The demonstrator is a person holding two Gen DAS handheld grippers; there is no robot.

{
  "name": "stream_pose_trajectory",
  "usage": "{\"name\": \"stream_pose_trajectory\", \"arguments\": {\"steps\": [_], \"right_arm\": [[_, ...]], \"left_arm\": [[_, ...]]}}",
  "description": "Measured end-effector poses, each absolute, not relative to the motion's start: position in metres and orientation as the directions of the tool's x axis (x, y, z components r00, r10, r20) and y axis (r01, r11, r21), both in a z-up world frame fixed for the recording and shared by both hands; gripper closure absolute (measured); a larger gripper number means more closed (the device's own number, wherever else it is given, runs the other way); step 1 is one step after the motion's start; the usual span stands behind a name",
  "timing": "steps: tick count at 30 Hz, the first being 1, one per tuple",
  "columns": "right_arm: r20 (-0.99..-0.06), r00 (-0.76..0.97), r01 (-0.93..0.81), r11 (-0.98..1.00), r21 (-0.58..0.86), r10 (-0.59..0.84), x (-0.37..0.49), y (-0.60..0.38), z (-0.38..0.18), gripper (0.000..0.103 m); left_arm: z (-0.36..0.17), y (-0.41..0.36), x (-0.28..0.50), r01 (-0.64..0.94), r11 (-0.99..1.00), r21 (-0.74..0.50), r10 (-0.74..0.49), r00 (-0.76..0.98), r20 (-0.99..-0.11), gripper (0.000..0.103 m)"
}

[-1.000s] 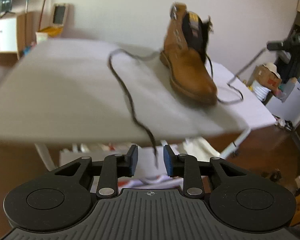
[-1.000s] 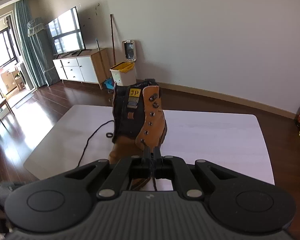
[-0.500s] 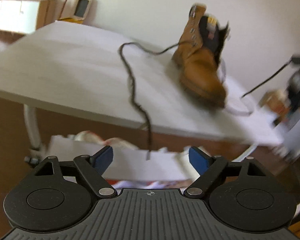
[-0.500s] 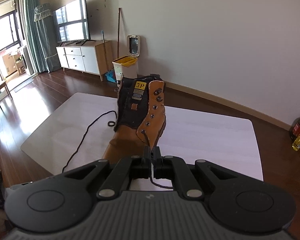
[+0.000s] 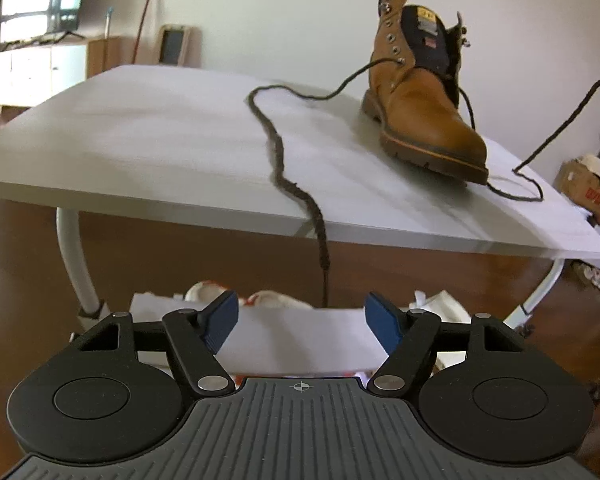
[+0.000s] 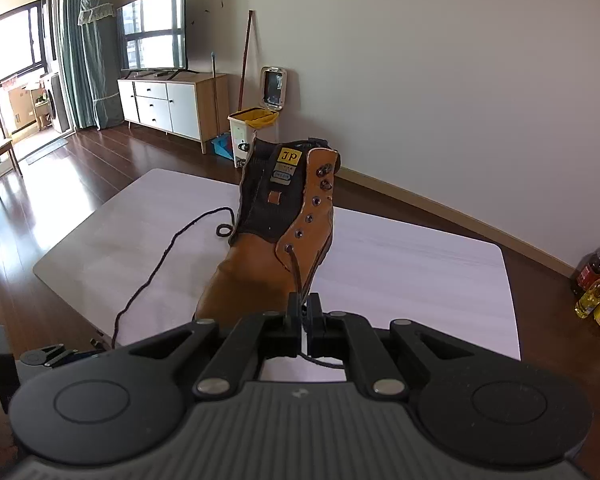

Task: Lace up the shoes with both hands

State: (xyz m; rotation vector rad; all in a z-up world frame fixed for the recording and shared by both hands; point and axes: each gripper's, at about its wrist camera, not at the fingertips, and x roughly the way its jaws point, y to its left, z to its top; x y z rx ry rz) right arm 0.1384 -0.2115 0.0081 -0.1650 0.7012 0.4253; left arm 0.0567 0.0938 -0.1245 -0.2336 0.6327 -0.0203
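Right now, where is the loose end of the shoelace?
In the left wrist view, the loose lace end hangs over the near edge of the table, left of the boot, just above the open left gripper.

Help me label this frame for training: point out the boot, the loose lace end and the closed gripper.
boot (image 5: 424,120): left wrist view, tan leather side.
loose lace end (image 5: 320,236): left wrist view, where it hangs off the table edge.
right gripper (image 6: 304,314): right wrist view, between its fingertips, shut on lace.
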Motion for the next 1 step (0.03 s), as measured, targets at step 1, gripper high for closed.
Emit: {"name": "stream_pose_trajectory", "arguments": {"steps": [1], "right_arm": [[-0.655, 0.683, -0.433, 0.901, -0.007, 0.323, 0.1374, -0.2113, 0.0077, 0.100]], "left_arm": [[-0.1255, 0.0941, 0.0557, -0.049, 0.972, -0.231, -0.095, 0.813, -0.574, 0.036]]}}
